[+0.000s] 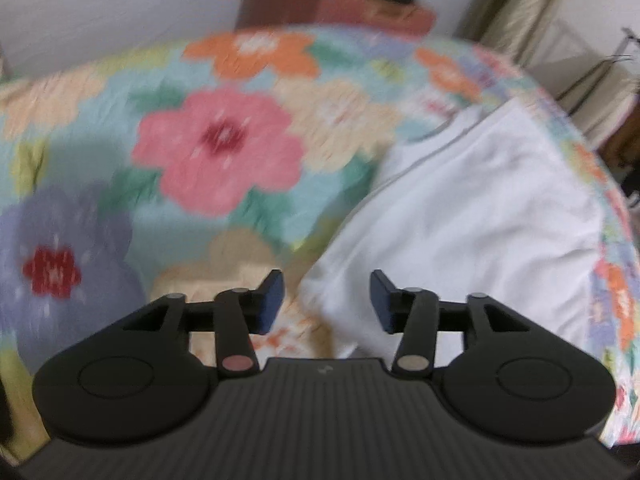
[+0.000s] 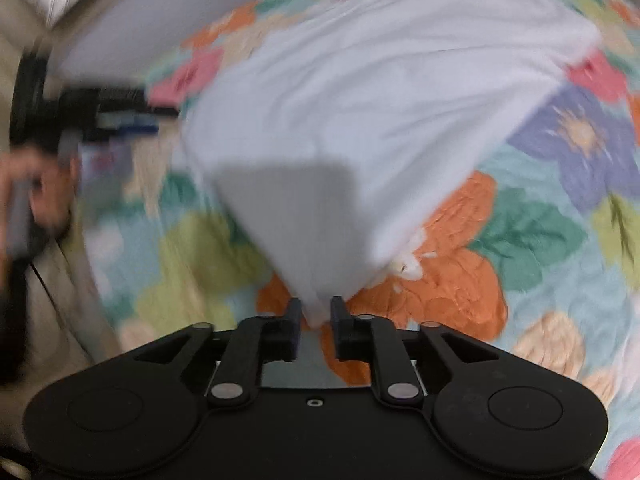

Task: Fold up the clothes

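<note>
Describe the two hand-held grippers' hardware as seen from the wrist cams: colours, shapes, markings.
Both are matte black. The left hand-held gripper has a ribbed body, two round side lobes, linkage arms with silver pivot pins plus one pinkish cap, and dark blue pads. The right hand-held gripper looks alike, with silver pins and a small centre screw hole. No cables visible.

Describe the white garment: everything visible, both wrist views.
The white garment is plain, soft, knit-looking cloth, wrinkled and lying mostly flat on the floral bedspread. The left view shows a greyish seam or trim line curving along its edge. One corner tapers to a point between the fingers of the right hand-held gripper; whether the pads press it is unclear through blur. The left hand-held gripper stands open over its near edge, not gripping it.
</note>
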### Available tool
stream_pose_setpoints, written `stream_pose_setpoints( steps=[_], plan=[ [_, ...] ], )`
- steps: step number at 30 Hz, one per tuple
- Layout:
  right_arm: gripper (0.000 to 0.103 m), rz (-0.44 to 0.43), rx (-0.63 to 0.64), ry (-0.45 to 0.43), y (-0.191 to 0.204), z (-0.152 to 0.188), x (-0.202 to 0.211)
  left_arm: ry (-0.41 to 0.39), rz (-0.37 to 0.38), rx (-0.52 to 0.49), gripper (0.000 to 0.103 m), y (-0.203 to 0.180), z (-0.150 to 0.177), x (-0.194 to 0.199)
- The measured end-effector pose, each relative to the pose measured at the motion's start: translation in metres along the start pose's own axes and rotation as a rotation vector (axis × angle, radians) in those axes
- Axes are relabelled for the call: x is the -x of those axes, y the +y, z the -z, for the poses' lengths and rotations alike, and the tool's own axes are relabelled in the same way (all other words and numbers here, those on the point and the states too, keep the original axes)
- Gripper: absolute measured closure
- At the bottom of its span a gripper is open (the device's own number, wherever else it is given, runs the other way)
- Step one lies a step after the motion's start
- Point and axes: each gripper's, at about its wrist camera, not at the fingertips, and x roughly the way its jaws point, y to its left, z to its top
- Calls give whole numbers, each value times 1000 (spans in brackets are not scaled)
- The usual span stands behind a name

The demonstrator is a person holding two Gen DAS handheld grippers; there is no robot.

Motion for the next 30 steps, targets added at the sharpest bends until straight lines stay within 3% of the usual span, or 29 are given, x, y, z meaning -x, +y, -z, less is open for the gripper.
stream_pose_setpoints(
  steps=[3, 6, 11, 17, 21, 24, 27, 30],
  plan=[
    [74, 16, 1, -40, -11, -12, 19, -53, 7, -99, 41, -17, -1, 10],
    [68, 36, 26, -80, -20, -28, 40, -75, 16, -151, 40, -30, -2, 13],
    [58, 76, 72, -167, -31, -51, 57, -38, 134, -235, 40, -64, 1, 6],
    [58, 34, -4, -180, -53, -67, 49, -10, 116, -374, 40, -121, -6, -15],
    [52, 41, 90, -183, -56, -90, 42, -32, 87, -417, 32, -137, -18, -35],
    [51, 80, 100, -156, -72, -91, 31, -49, 81, -370, 32, -132, -13, -52],
    [51, 116, 116, -137, -91, -94, 20, -35, 121, -291, 32, -116, -13, -66],
    [51, 140, 169, -158, -103, -117, 9, -47, 142, -233, 32, -101, -23, -71]
  ],
)
